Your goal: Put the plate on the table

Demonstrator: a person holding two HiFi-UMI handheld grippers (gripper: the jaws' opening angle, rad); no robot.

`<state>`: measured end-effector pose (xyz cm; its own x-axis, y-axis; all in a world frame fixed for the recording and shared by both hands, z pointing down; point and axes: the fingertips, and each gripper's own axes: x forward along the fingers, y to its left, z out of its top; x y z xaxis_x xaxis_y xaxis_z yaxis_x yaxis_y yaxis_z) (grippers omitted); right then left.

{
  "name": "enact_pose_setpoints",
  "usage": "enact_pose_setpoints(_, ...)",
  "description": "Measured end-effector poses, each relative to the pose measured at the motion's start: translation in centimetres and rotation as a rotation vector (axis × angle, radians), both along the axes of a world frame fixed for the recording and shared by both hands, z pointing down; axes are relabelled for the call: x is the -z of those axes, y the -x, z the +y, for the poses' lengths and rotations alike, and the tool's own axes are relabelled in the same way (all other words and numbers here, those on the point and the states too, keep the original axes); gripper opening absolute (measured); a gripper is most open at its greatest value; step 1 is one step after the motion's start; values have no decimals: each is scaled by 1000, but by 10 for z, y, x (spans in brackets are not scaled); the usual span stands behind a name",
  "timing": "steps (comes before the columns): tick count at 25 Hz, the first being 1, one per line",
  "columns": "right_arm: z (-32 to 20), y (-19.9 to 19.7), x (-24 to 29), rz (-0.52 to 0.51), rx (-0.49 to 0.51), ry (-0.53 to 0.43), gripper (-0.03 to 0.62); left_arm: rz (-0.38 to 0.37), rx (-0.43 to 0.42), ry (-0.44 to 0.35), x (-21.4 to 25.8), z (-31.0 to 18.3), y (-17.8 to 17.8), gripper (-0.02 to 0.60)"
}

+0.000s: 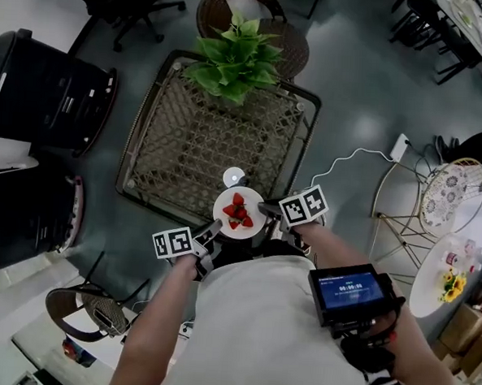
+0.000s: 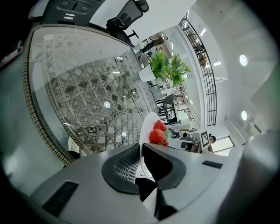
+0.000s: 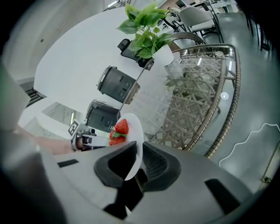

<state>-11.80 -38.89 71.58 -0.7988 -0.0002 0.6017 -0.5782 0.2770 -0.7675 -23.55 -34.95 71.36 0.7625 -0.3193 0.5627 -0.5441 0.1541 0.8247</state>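
Two grippers are holding one white plate between them, in the lower middle of the head view. The left gripper is taking the plate at its lower-left rim, and the right gripper is taking it at its right rim. In the left gripper view the fingers are standing narrow and pressing on the thin rim of the plate. In the right gripper view the fingers are doing the same on the opposite rim. Some strawberries are lying on the plate.

The plate is hanging at the near edge of the glass surface, which is filling the upper middle of the head view, with a potted plant at its far side. We are judging that the carrying part is nearly done, because the plate is arriving over the edge of the surface. We are not seeing it rest on the glass yet. What is remaining, as we are reading it: lowering the plate flat onto the glass, a little further in from the edge, then opening both pairs of fingers and drawing them away.
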Motion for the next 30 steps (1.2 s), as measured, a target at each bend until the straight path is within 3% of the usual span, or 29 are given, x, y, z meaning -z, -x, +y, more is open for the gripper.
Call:
enact_pose_setpoints(4,-15,-5,-6,19,-16,0,28,11,-17,7,-9,-16,-5,23)
enact_pose_setpoints(16,-46,-21,-42,45,-119,54,28,-50,-127,39,-41,-60,-17,23)
enact_pose_setpoints(30,-100,-46,-68,107,-201,33,28,-168,-185,25,-72,-122,-39,25)
